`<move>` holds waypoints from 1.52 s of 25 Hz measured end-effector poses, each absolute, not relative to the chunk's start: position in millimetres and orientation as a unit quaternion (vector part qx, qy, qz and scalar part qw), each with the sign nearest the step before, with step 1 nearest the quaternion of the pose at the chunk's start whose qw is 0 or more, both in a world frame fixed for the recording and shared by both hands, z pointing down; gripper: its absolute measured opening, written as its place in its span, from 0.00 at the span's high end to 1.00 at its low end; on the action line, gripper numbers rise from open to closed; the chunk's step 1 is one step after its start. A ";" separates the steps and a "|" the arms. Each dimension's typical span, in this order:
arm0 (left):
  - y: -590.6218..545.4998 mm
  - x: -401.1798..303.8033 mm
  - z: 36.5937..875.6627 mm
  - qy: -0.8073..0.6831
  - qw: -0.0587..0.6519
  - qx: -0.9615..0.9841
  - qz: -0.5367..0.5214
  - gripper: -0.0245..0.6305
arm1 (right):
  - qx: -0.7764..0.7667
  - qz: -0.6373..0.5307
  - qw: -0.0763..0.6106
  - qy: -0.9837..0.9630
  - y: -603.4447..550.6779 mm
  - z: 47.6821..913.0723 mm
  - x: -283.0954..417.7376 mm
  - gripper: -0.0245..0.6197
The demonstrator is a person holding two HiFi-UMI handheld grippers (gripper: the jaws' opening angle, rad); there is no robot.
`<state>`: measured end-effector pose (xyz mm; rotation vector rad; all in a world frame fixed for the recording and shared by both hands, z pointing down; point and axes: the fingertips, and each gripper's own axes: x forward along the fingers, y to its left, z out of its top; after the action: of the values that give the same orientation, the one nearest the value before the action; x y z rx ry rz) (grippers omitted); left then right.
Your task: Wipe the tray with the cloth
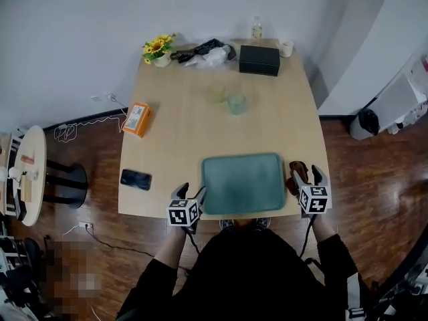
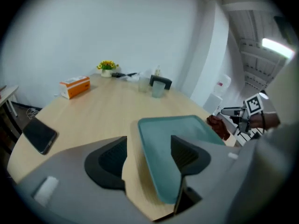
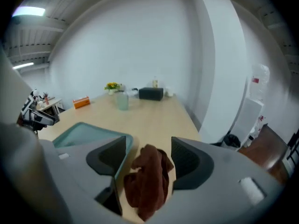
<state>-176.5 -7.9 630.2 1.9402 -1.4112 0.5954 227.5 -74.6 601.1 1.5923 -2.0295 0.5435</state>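
Observation:
A teal tray [image 1: 243, 182] lies at the table's near edge, in front of the person. A crumpled brown cloth [image 1: 299, 174] sits on the table just off the tray's right side. My right gripper [image 1: 304, 177] is open, and the cloth [image 3: 149, 181] lies loose between its jaws with a gap on each side. My left gripper [image 1: 192, 196] is open at the tray's front left corner. In the left gripper view the tray's [image 2: 173, 125] left rim runs between the jaws, and the pads stand clear of it.
A black phone [image 1: 136, 178] lies left of the tray and an orange box [image 1: 137, 119] further back. Two glasses [image 1: 236, 103] stand mid-table. A black box [image 1: 259, 59], flowers [image 1: 159, 48], a cup [image 1: 286, 48] and a bottle [image 1: 256, 27] line the far edge.

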 end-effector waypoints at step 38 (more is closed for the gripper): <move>-5.8 -162.9 704.2 -0.492 0.365 0.712 0.343 0.92 | 0.439 0.203 0.376 -0.791 -122.2 677.9 134.5 0.79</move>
<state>-162.9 -5.8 704.2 1.8311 -1.2659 0.8815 134.5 -122.2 677.9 1.1218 -2.0224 0.5195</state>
